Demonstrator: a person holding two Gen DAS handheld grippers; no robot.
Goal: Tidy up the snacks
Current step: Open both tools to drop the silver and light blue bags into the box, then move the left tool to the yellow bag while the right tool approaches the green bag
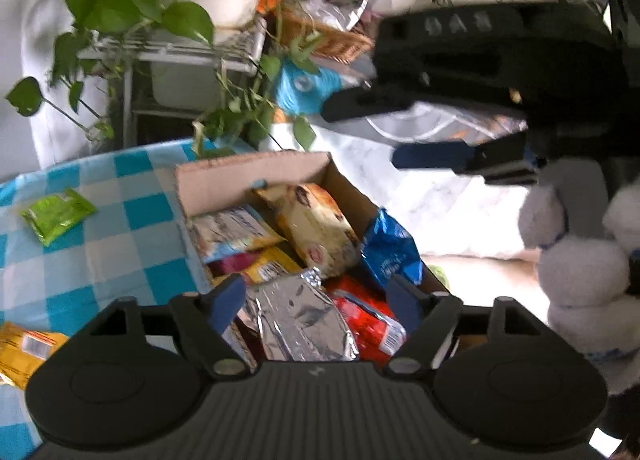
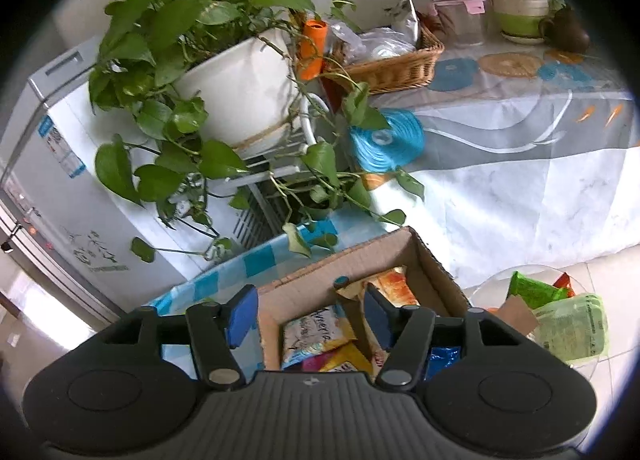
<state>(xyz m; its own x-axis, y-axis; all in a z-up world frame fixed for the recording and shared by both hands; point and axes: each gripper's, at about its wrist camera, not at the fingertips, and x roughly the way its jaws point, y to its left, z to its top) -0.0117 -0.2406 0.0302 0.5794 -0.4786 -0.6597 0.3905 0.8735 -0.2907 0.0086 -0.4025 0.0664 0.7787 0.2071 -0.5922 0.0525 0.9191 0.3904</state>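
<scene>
Left hand-held gripper (image 1: 316, 296) is released above the box (image 1: 248, 175), a silver packet (image 1: 296, 320) below it. Right hand-held gripper (image 2: 306, 314) is likewise released and empty, for the next pick.

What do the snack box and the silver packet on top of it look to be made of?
Box: likely plain brown cardboard, matte, with a raw, slightly ragged top edge. Silver packet: looks like metallised foil or film, shiny and crinkled, with a crimped end seal.

Matt cardboard box (image 1: 256, 175), crinkled foil packet (image 1: 300, 320)
</scene>
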